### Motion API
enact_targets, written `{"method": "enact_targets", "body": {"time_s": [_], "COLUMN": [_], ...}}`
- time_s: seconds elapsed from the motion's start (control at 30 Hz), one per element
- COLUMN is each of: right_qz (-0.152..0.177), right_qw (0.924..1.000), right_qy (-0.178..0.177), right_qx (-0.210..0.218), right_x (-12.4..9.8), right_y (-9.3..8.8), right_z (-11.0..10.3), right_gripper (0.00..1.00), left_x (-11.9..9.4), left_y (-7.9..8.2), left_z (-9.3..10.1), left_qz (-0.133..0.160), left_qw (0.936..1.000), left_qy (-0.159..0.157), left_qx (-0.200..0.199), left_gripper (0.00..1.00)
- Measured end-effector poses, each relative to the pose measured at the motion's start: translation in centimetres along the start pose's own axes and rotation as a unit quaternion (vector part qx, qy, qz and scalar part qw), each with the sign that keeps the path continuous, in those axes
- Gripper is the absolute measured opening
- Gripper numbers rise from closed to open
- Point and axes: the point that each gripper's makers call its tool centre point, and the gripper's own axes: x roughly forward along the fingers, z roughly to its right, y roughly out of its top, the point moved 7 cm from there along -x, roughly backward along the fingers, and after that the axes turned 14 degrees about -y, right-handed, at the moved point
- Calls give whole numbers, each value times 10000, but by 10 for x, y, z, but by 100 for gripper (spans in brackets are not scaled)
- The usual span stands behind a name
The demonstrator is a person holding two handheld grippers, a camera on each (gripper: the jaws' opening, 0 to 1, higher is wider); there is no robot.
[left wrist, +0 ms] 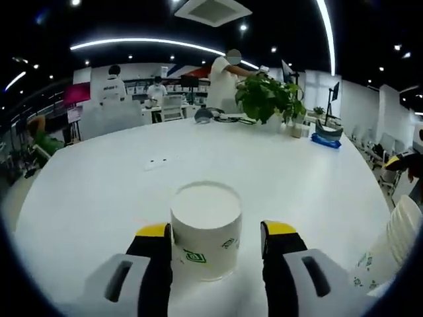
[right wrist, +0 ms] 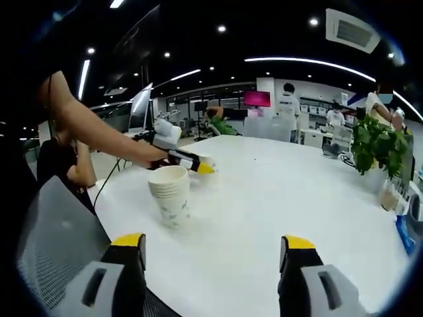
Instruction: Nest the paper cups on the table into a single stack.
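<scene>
- So, left gripper view: the left gripper (left wrist: 215, 239) has its jaws spread around a single paper cup (left wrist: 205, 229) standing upright on the white table (left wrist: 99, 191); can't tell if they're touching it.
- Cup stack (left wrist: 391, 254) pokes in at the right edge.
- Right gripper view: right gripper (right wrist: 215, 254) is spread wide with nothing between the jaws, hovering at the near table edge.
- Same cup stack sits left of center, with the person's arm (right wrist: 92, 132) reaching just behind it.
- Potted plant (right wrist: 377, 148) is far right.
</scene>
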Motion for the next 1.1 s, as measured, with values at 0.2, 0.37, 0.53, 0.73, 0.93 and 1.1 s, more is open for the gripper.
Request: {"method": "enact_targets", "body": {"time_s": [0.2,0.37,0.53,0.73,0.93,1.1], "right_qz": [-33,-51,-43,-44,-98,98], "right_qw": [10000,10000,10000,9998,9999,9999], "right_qy": [27,40,23,-157,-93,28], "right_qx": [-20,-67,-70,87,92,97], "right_x": [0,1,0,-2,-1,0], "right_y": [-1,-1,0,4,17,38], "right_z": [-1,-2,-2,3,0,-7], "right_gripper": [83,82,82,82,79,76], "left_x": [1,-2,-7,-22,-44,-60], "left_y": [2,1,4,21,44,60], "left_z": [-1,-8,-3,12,27,48], "left_qz": [43,102,167,274,545,612], "left_qw": [10000,9997,9994,9994,9982,9978], "left_qy": [64,89,43,62,66,53], "left_qx": [-55,-186,-299,-221,-225,-249], "left_gripper": [39,39,38,37,37,37]}}
